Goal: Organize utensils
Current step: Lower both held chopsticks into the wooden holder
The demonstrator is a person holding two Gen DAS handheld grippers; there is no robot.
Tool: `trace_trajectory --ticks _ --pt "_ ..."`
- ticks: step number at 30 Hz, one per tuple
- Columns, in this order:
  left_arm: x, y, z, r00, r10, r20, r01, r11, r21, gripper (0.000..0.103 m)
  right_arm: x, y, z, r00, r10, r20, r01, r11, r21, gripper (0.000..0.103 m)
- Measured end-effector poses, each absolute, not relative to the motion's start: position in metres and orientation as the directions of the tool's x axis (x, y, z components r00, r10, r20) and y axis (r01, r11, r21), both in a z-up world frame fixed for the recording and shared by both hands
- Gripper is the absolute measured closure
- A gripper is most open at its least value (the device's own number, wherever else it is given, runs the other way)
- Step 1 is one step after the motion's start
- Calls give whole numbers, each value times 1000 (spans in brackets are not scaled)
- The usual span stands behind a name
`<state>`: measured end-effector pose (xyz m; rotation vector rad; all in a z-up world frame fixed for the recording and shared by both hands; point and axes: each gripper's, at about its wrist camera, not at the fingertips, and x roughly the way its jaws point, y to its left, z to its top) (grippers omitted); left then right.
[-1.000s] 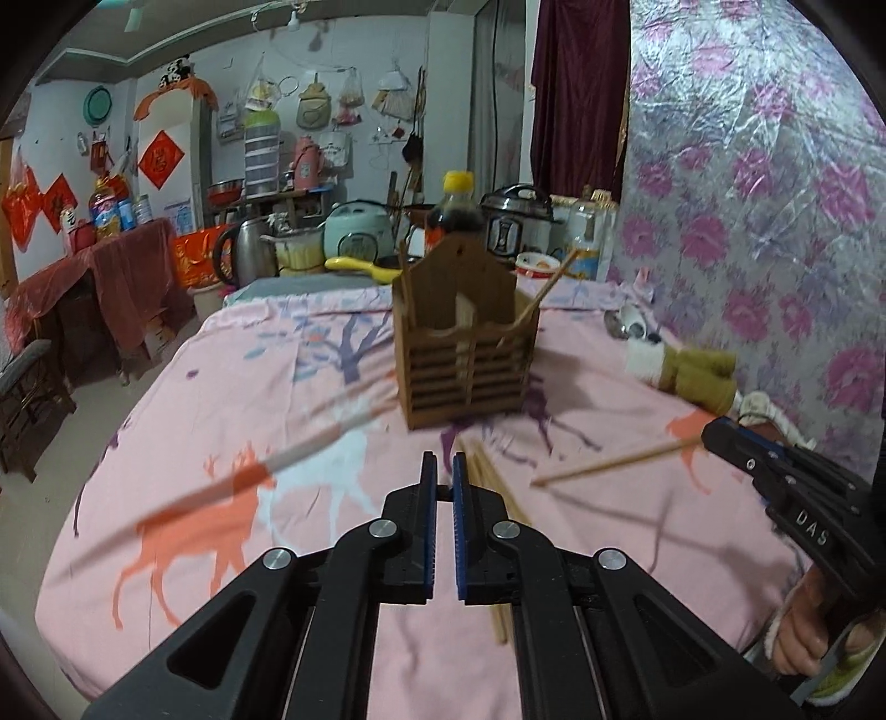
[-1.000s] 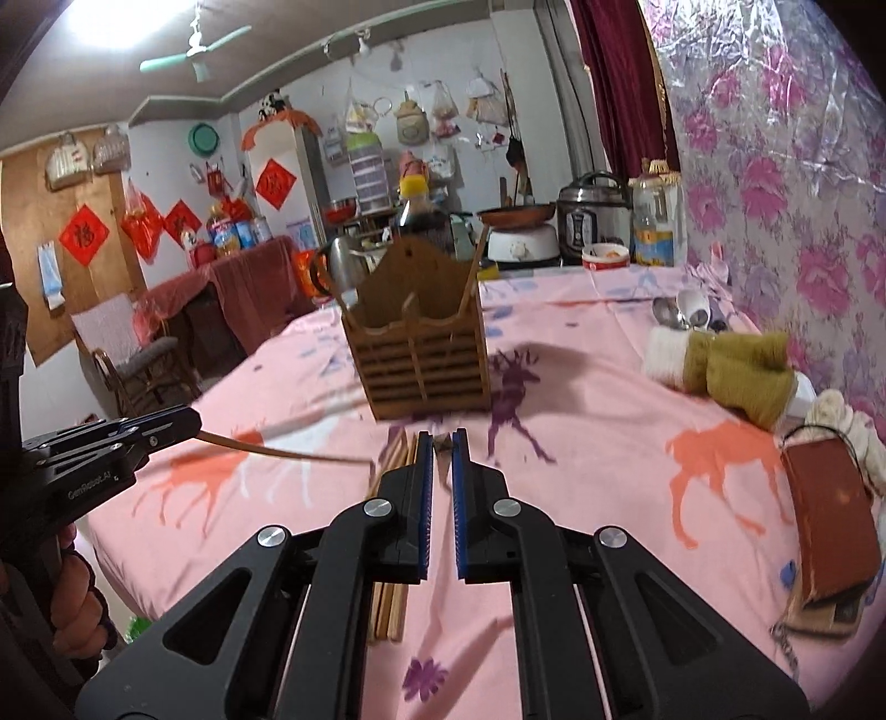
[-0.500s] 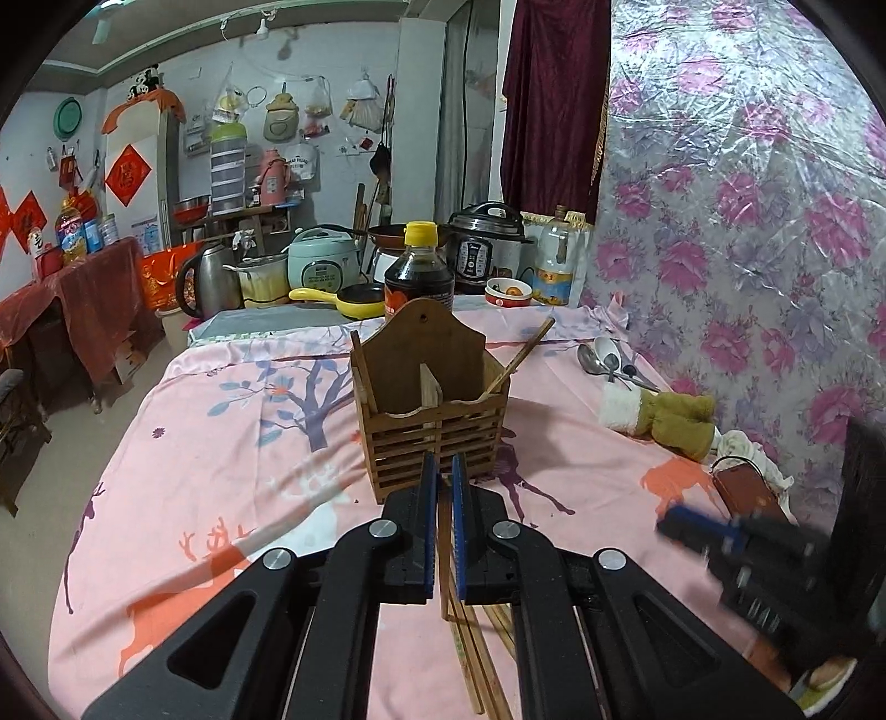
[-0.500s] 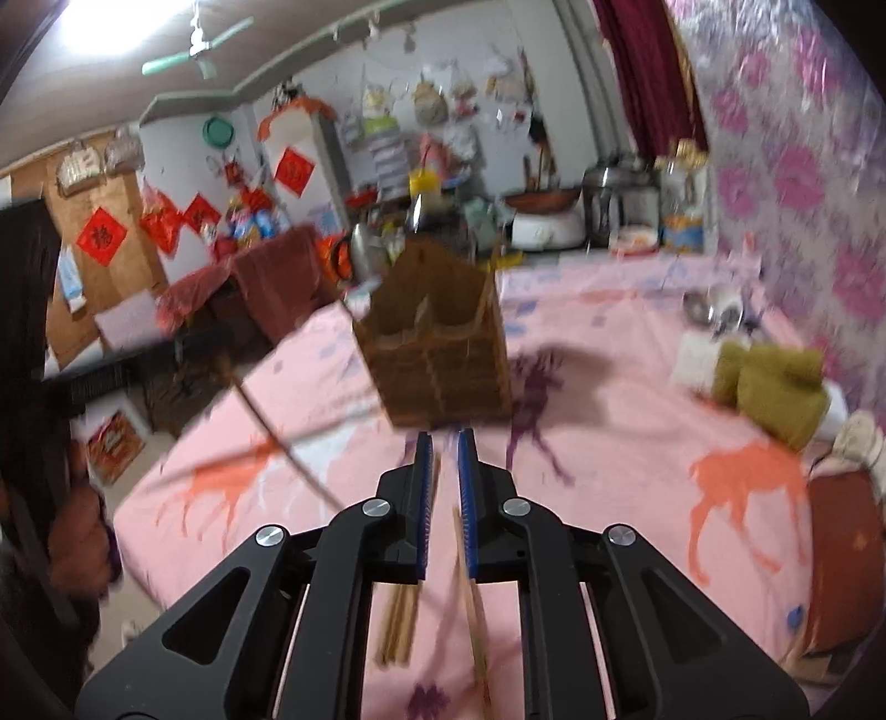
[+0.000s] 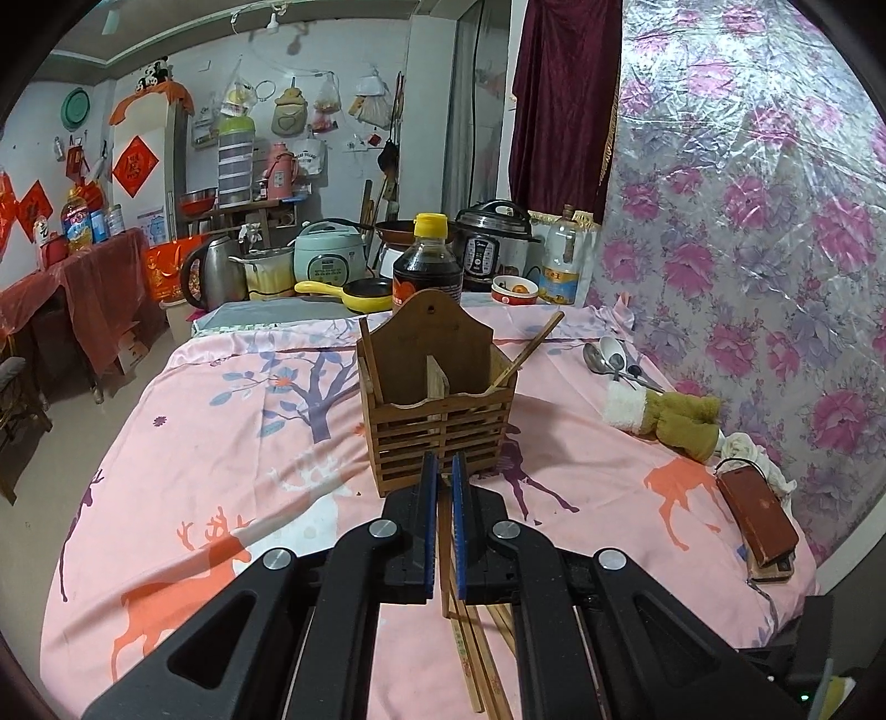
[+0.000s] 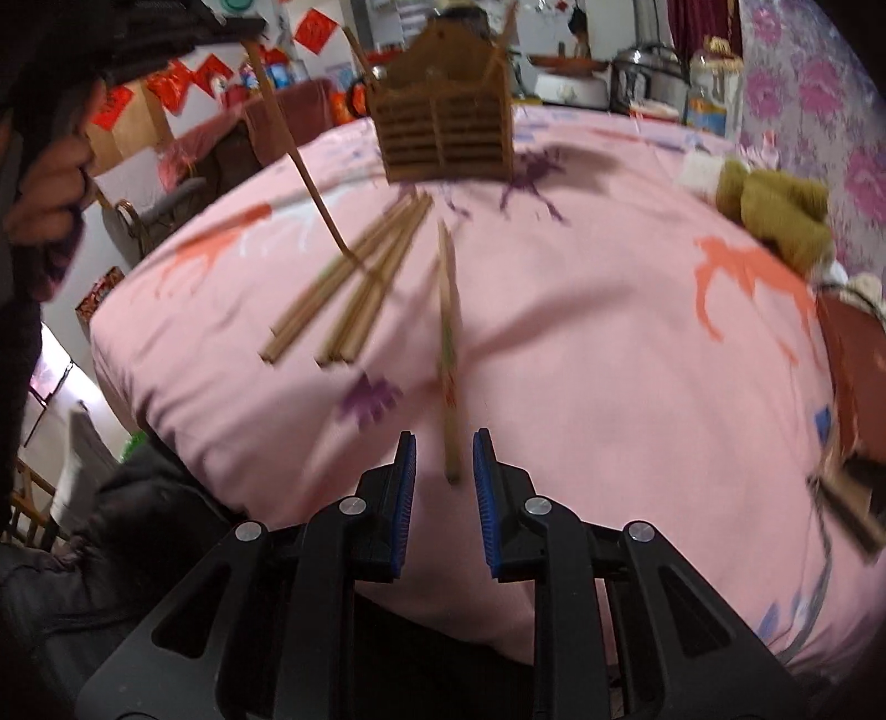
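Observation:
A slatted wooden utensil holder (image 5: 443,421) stands mid-table on the pink deer cloth, with a chopstick leaning in each compartment. My left gripper (image 5: 441,459) is shut on a chopstick (image 6: 299,160); in the right wrist view it hangs slanting down from that gripper (image 6: 166,33) towards a bundle of loose chopsticks (image 6: 360,288) in front of the holder (image 6: 443,127). My right gripper (image 6: 444,437) is low over the table's near edge. Its jaws are opening, and a single printed chopstick (image 6: 448,332) lies between them, untouched by the pads.
Metal spoons (image 5: 603,354), an olive plush glove (image 5: 670,412) and a red-brown wallet (image 5: 756,518) lie along the right side by the flowered wall. A soy sauce bottle (image 5: 426,266) and cookers stand behind the holder. A hand (image 6: 50,183) grips the left tool.
My right gripper dropped towards the table, tipped downward, and its jaws parted around the single chopstick. My left gripper lifted a little and now faces the holder squarely.

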<state>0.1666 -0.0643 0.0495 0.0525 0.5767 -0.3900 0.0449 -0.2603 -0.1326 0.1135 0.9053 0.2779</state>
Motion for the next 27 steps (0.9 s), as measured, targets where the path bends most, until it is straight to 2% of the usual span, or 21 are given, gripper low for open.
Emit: trace_trajectory --ticks 2,4,8,16,27 --pt "166 -65 49 770 -339 -540 371 927 -53 97 41 -258 -132 604 269 -750 -188 963 194 82" --pt "166 -64 49 771 -338 -539 370 928 -52 97 41 -258 -130 617 267 -740 -186 963 193 97" --pt "167 -64 51 771 -338 -539 372 927 -49 97 40 -264 -99 702 228 -675 -162 974 160 97" --pt "174 -69 82 797 -338 -501 379 925 -20 97 71 -282 2 849 214 -482 -153 975 163 97" --pt "203 -85 154 862 -329 -386 365 931 21 97 157 -268 96 910 231 -344 -185 969 164 97"
